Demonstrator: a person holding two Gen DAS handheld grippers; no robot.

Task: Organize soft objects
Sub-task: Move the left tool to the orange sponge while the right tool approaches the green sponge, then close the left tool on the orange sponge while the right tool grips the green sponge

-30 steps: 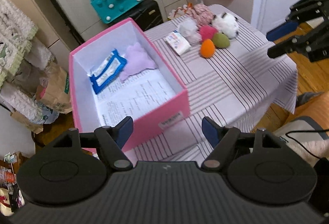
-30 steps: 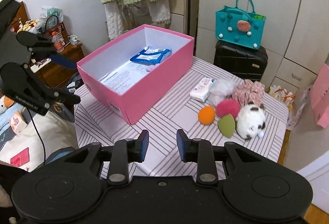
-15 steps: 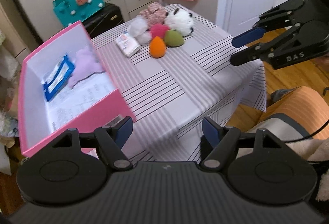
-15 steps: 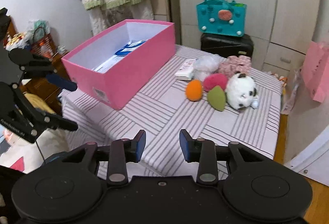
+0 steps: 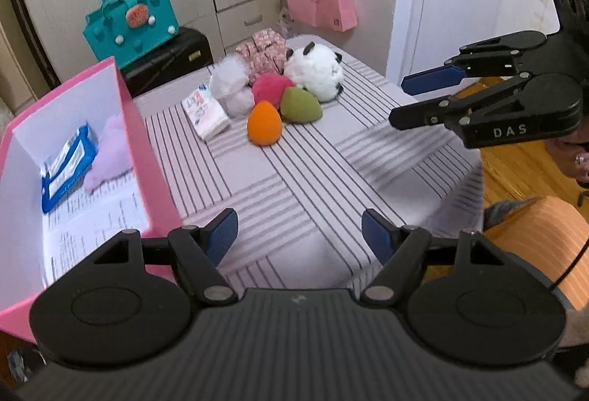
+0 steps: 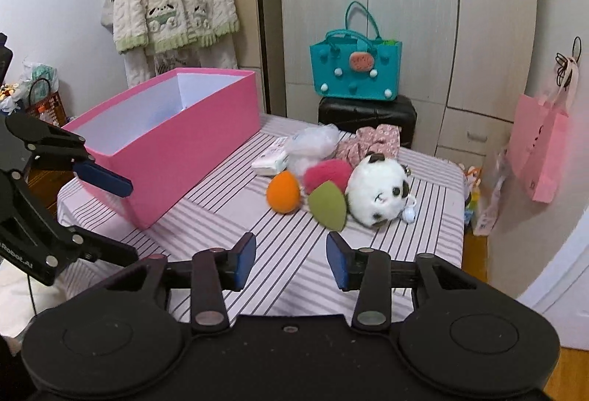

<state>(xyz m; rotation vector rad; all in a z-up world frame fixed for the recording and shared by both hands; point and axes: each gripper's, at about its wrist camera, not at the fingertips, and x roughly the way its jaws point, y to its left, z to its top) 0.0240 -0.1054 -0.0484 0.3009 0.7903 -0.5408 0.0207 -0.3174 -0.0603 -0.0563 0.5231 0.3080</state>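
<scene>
A: While both claws hang short of the pile with nothing in them, we should settle which one goes in first. Our right claw (image 6: 291, 258) has just been opening, jaws parted and bare, and it faces the green egg-shaped sponge (image 6: 328, 205) and the orange sponge (image 6: 283, 192).

B: Agreed. Our left claw (image 5: 299, 232) stands wide and released too, over bare striped surface (image 5: 316, 180), well apart from the soft things. We judge the right one better placed.

A: Then we bring it low and straight at the green sponge, since that lies nearest and clear on its near side. We should spread the fingers a little more, straddle the sponge, and squeeze gently so it does not squirt out.

B: And watch the panda plush (image 6: 379, 193); it touches the green sponge, so a crooked approach may drag it along. The pink puff (image 6: 327, 173) sits just behind.

A: Where does it all go?

B: Into the pink box (image 5: 147, 158) on the left of the surface. It already holds a blue wipes packet (image 5: 68, 165) and a lilac soft piece (image 5: 110, 154), on a printed sheet.

A: The tissue pack (image 5: 206, 112) and floral cloth (image 5: 263, 49) are not yet boxed.
</scene>
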